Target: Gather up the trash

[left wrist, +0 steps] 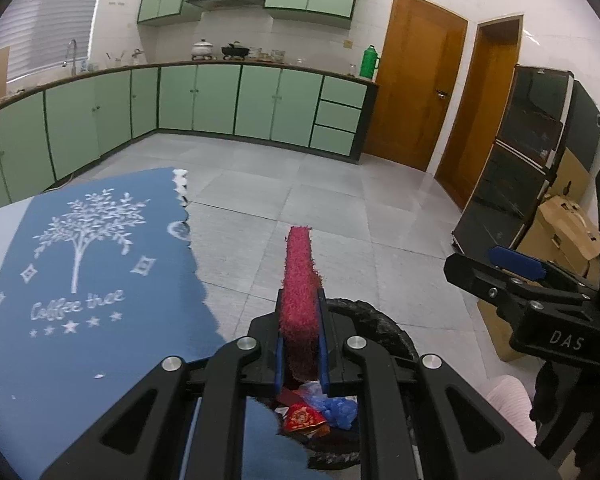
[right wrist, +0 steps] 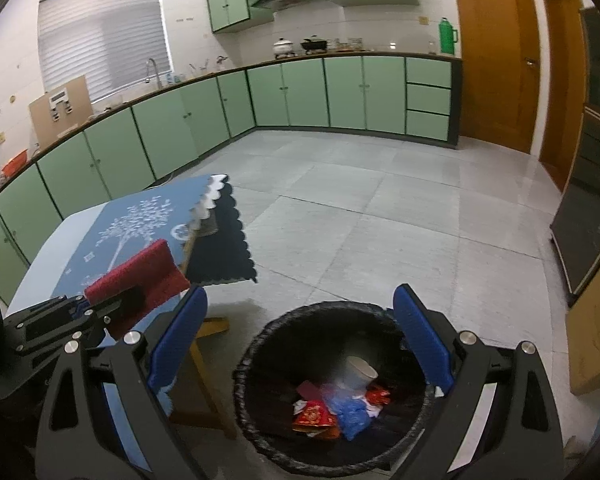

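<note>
My left gripper (left wrist: pixel 300 308) is shut on a dark red scouring pad (left wrist: pixel 298 280) that stands on edge between the jaws, above the rim of a black bin (left wrist: pixel 380 322). The pad (right wrist: pixel 140 276) and left gripper (right wrist: pixel 100 308) also show at the left of the right wrist view. My right gripper (right wrist: pixel 300 320) is open and empty over the black bin (right wrist: pixel 260 344). Inside the bin lie a white paper cup (right wrist: pixel 358 372), a red packet (right wrist: pixel 314 418) and a blue plastic glove (right wrist: pixel 352 416). The right gripper (left wrist: pixel 512 268) appears at the right of the left wrist view.
A table with a blue "Coffee tree" cloth (left wrist: pixel 84 280) stands to the left of the bin (right wrist: pixel 112 236). Green kitchen cabinets (right wrist: pixel 340 92) line the far walls. Brown doors (left wrist: pixel 416 92), a black cabinet (left wrist: pixel 516 168) and cardboard boxes (left wrist: pixel 556 236) stand at the right. Grey tiled floor (right wrist: pixel 380 208) lies ahead.
</note>
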Demonstrator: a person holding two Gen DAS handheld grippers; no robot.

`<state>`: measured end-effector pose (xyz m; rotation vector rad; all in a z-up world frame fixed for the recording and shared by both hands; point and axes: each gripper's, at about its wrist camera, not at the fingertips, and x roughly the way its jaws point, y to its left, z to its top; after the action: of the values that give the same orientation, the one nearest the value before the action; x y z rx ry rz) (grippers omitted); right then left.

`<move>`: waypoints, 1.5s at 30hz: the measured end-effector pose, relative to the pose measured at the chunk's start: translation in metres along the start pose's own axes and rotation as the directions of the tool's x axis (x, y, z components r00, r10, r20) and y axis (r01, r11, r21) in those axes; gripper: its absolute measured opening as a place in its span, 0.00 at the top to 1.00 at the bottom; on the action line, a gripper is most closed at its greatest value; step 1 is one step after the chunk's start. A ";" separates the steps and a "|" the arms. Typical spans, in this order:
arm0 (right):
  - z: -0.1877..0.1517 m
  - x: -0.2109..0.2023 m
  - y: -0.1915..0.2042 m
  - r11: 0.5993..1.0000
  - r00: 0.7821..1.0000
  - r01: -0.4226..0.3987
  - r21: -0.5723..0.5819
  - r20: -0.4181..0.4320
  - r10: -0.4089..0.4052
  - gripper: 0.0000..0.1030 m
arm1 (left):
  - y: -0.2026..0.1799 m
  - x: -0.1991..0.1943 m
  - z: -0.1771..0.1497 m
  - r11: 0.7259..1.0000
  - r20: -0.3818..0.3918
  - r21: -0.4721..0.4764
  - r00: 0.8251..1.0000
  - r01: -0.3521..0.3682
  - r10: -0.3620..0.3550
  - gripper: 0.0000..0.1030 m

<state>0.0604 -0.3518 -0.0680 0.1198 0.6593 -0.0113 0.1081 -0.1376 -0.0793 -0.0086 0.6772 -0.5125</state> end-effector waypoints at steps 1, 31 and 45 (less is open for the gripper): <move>-0.002 0.000 -0.004 1.000 1.000 0.008 0.003 0.000 -0.008 0.11 | -0.003 0.003 0.000 1.000 -0.001 0.005 1.000 0.002 -0.002 0.88; -0.016 -0.003 -0.068 0.992 0.998 0.065 0.106 0.005 -0.065 0.11 | -0.039 0.082 -0.003 0.996 -0.102 0.056 0.993 0.071 -0.065 0.61; -0.006 -0.016 -0.054 0.995 1.000 0.018 0.101 0.018 -0.020 0.09 | -0.011 0.029 0.020 0.999 -0.013 0.006 0.999 0.032 -0.032 0.22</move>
<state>0.0415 -0.4052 -0.0693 0.2104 0.6407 -0.0636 0.1343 -0.1634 -0.0788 -0.0102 0.6885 -0.5461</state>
